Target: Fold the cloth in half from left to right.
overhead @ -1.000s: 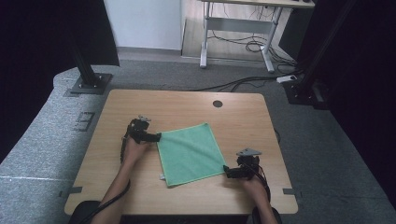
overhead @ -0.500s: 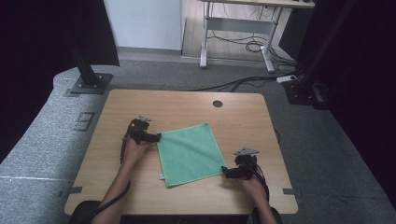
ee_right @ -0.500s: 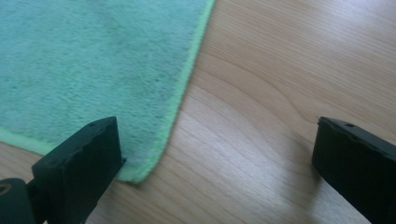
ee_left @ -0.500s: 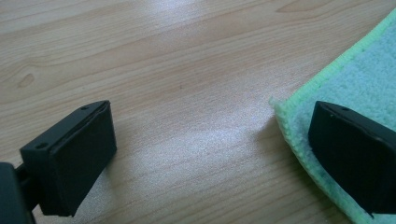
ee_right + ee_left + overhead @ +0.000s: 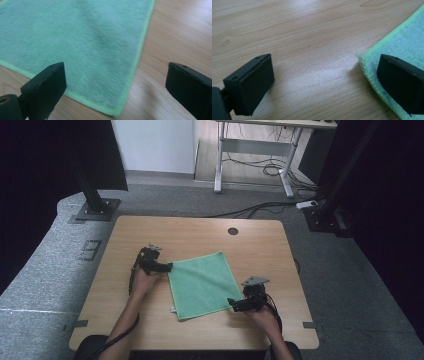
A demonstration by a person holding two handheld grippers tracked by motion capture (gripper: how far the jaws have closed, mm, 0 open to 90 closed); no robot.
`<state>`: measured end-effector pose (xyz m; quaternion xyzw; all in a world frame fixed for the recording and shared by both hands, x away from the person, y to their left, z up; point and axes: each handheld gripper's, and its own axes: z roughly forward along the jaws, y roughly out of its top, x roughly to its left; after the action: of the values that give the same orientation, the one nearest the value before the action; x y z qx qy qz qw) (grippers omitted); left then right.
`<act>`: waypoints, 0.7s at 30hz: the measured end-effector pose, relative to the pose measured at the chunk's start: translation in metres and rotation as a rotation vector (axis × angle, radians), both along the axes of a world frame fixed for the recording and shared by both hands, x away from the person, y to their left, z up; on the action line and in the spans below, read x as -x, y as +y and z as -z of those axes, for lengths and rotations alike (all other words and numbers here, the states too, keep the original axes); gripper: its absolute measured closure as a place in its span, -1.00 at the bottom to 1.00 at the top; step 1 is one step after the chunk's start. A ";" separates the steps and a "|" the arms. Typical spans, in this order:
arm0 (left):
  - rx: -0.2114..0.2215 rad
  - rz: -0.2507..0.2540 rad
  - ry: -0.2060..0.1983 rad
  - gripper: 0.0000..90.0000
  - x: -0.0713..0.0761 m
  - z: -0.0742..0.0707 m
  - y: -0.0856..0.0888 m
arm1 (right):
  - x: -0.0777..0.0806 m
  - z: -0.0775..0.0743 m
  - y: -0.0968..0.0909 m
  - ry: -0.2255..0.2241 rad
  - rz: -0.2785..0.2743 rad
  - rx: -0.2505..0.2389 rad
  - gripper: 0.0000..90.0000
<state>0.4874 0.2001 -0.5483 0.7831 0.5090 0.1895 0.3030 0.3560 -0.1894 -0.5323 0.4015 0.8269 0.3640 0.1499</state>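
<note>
Two spread grippers at opposite corners of a flat green cloth

High view: the cloth [image 5: 202, 285] lies mid-table [image 5: 260, 247], bare wood all round. Left gripper view: left gripper [image 5: 325, 82] is released, one jaw over the hem, so closing may only nudge it. Right gripper view: right gripper [image 5: 116, 87] straddles the near corner, unclenched; a shallow bite could slip.

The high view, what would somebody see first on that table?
A green cloth lies flat in the middle of the wooden table. The left gripper sits at the cloth's far left corner and the right gripper at its near right corner, both with jaws wide open.
</note>
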 end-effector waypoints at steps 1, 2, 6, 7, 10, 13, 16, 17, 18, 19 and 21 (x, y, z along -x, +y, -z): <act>0.000 0.000 0.000 -0.96 0.000 0.000 0.000 | 0.000 0.000 0.000 0.000 0.000 0.000 -0.93; 0.000 0.000 0.000 -0.96 0.000 0.000 0.000 | 0.000 -0.002 0.005 -0.003 -0.018 -0.003 -0.92; 0.000 0.000 0.000 -0.96 0.000 0.000 0.000 | 0.001 -0.004 0.016 -0.002 -0.056 -0.012 -0.90; 0.000 0.000 0.000 -0.96 0.000 0.000 0.000 | 0.001 -0.005 0.021 -0.003 -0.075 -0.014 -0.89; -0.002 0.001 0.001 -0.96 0.000 0.000 0.000 | 0.002 -0.006 0.036 0.005 -0.120 -0.023 -0.87; -0.002 0.001 0.000 -0.96 0.000 0.000 0.000 | 0.003 -0.006 0.044 0.012 -0.147 -0.021 -0.85; -0.001 0.001 0.000 -0.96 0.000 0.000 0.000 | 0.003 -0.006 0.061 0.017 -0.198 -0.015 -0.81; -0.001 0.001 0.000 -0.96 0.000 0.000 0.000 | 0.003 -0.006 0.061 0.017 -0.198 -0.015 -0.81; -0.002 0.001 0.000 -0.96 0.000 0.000 0.000 | 0.004 -0.007 0.068 0.020 -0.215 -0.014 -0.79; -0.002 0.001 0.000 -0.96 0.000 0.000 0.000 | 0.004 -0.007 0.068 0.020 -0.215 -0.014 -0.79; -0.001 0.001 -0.001 -0.96 0.000 0.000 0.000 | 0.005 -0.008 0.079 0.023 -0.244 -0.019 -0.76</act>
<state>0.4875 0.2003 -0.5484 0.7833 0.5084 0.1901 0.3030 0.3508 -0.1100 -0.5248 0.3034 0.8678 0.3829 0.0909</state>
